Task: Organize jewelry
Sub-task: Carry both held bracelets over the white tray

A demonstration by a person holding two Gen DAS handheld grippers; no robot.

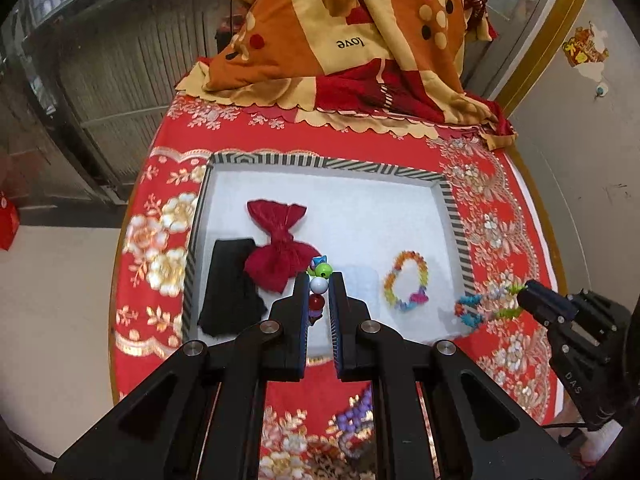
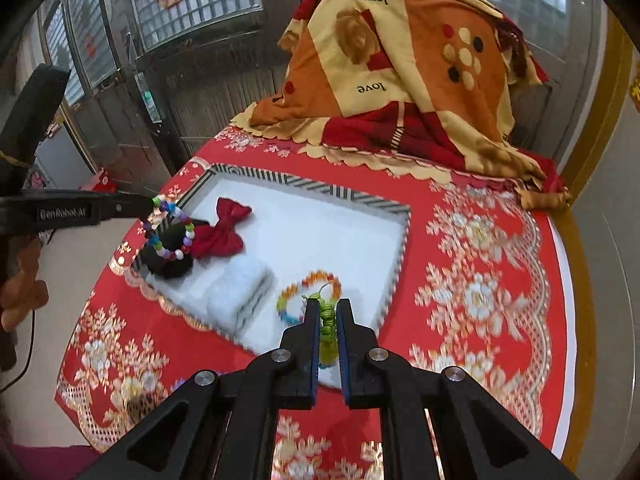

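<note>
A white tray with a striped rim (image 1: 320, 162) (image 2: 304, 184) lies on the red floral tablecloth. My left gripper (image 1: 319, 279) (image 2: 150, 202) is shut on a bracelet of round mixed-colour beads (image 1: 316, 303) (image 2: 170, 234), which hangs above the tray's left side. My right gripper (image 2: 327, 306) (image 1: 522, 294) is shut on a spiky multicolour bracelet (image 2: 326, 328) (image 1: 484, 304), held over the tray's near right corner. A rainbow bracelet (image 1: 406, 280) (image 2: 308, 292) lies in the tray with a red pouch (image 1: 280, 248) (image 2: 220, 232), a black pouch (image 1: 232, 284) (image 2: 168, 266) and a white pouch (image 1: 362, 284) (image 2: 240, 292).
A heaped orange and red blanket (image 1: 340, 40) (image 2: 420, 80) fills the back of the round table. A purple bead bracelet (image 1: 354, 420) lies on the cloth near the front, under my left gripper. The table edge (image 2: 576, 280) curves close on the right.
</note>
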